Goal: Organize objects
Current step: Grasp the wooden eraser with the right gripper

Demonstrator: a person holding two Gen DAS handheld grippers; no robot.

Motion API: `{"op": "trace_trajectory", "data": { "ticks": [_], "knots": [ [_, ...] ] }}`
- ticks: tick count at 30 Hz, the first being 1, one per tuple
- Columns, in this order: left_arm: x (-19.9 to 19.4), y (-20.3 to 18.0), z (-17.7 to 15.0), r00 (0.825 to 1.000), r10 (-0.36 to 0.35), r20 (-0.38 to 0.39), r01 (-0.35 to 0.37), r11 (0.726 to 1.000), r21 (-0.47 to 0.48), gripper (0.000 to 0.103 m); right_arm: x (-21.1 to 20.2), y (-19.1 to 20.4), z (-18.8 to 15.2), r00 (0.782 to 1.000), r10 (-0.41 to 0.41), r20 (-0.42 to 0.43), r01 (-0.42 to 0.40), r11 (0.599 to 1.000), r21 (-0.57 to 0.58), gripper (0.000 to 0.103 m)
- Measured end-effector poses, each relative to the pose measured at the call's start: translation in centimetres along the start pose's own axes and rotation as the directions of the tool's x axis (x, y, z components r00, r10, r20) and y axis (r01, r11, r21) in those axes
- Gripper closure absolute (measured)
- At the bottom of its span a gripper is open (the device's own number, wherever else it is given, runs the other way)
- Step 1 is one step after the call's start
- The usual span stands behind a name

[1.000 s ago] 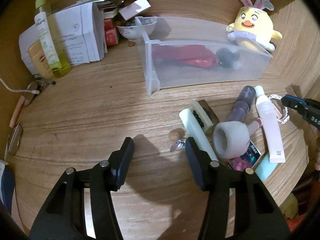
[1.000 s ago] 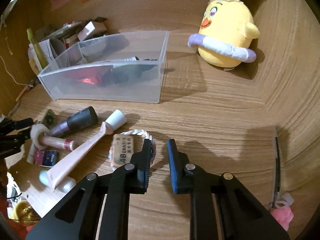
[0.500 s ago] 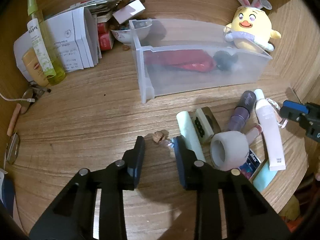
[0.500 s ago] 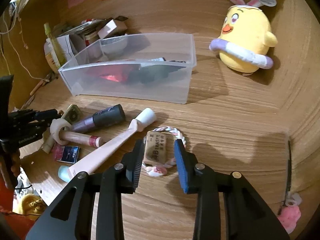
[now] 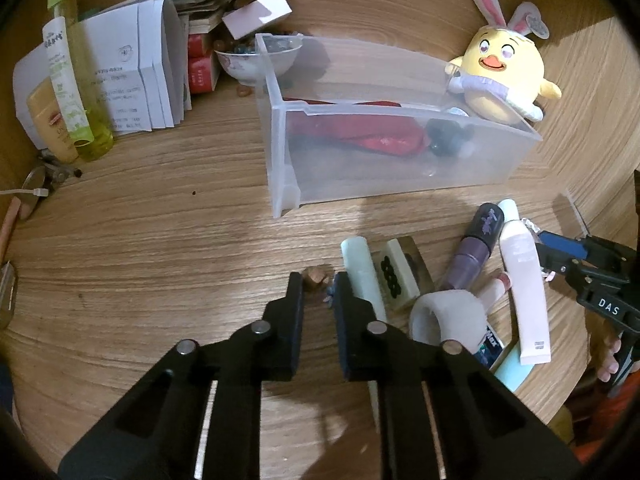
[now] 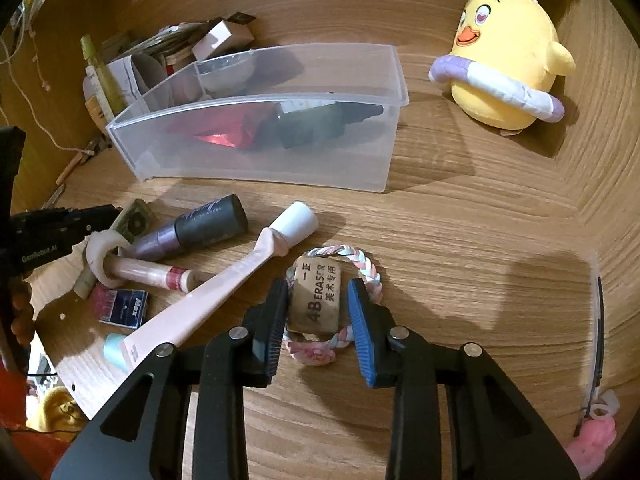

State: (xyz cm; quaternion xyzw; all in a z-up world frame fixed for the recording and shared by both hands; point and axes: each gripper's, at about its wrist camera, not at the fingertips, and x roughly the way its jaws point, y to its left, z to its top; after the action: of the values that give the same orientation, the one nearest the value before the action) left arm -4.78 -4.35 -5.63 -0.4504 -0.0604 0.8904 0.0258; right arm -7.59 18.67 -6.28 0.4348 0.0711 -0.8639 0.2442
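You have one clear bin (image 6: pixel 264 152) on the tabletop (image 6: pixel 480 220), holding one red item and one dark item. In front of it lies a loose cluster: one eraser (image 6: pixel 316 300) resting inside one braided bracelet (image 6: pixel 360 264), one pink tube (image 6: pixel 224 292), one dark purple bottle (image 6: pixel 200 228), one white ring (image 5: pixel 448 316) and one mahjong tile (image 5: pixel 394 276). One plush chick (image 6: pixel 508 52) sits toward the far right, just beside the bin's right end.

The broad bare stretch of tabletop lies to the right of the bracelet, and another to the left of the bin in your left view.

Your right gripper (image 6: pixel 318 308) has spread wider than half a second ago; its fingers now straddle the eraser, released, not pressing it. Your left gripper (image 5: pixel 318 286) has narrowed since then; its fingers stand close together around a small brown piece (image 5: pixel 316 274), with a slim gap left, and whether they grip it you cannot tell.
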Motion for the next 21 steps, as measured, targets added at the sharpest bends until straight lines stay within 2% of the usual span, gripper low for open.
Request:
{"op": "trace_trajectory", "data": {
  "ticks": [3, 5, 10, 19, 21],
  "knots": [
    [0.0, 0.1, 0.0, 1.0, -0.003, 0.002, 0.003, 1.0, -0.009, 0.091, -0.1, -0.3, 0.1, 1.0, -0.004, 0.007, 0.003, 1.0, 0.014, 0.081],
    [-0.2, 0.4, 0.0, 1.0, -0.006, 0.006, 0.006, 1.0, -0.017, 0.097, -0.3, -0.5, 0.0, 1.0, -0.007, 0.014, 0.007, 1.0, 0.023, 0.081],
    [-0.9, 0.7, -0.3, 1.0, -0.02, 0.006, 0.02, 1.0, -0.018, 0.097, -1.1, -1.2, 0.1, 0.999, -0.005, 0.039, 0.003, 0.999, 0.048, 0.081],
    [-0.2, 0.5, 0.3, 0.999, -0.019, -0.03, 0.019, 1.0, 0.0, 0.092, -2.0, -1.7, 0.5, 0.998, -0.008, 0.068, 0.004, 0.998, 0.055, 0.081],
    [0.1, 0.4, 0.6, 0.999, -0.021, -0.033, 0.021, 1.0, 0.001, 0.088, -2.1, -1.7, 0.6, 0.997, -0.008, 0.074, 0.004, 0.998, 0.055, 0.081]
  ]
}}
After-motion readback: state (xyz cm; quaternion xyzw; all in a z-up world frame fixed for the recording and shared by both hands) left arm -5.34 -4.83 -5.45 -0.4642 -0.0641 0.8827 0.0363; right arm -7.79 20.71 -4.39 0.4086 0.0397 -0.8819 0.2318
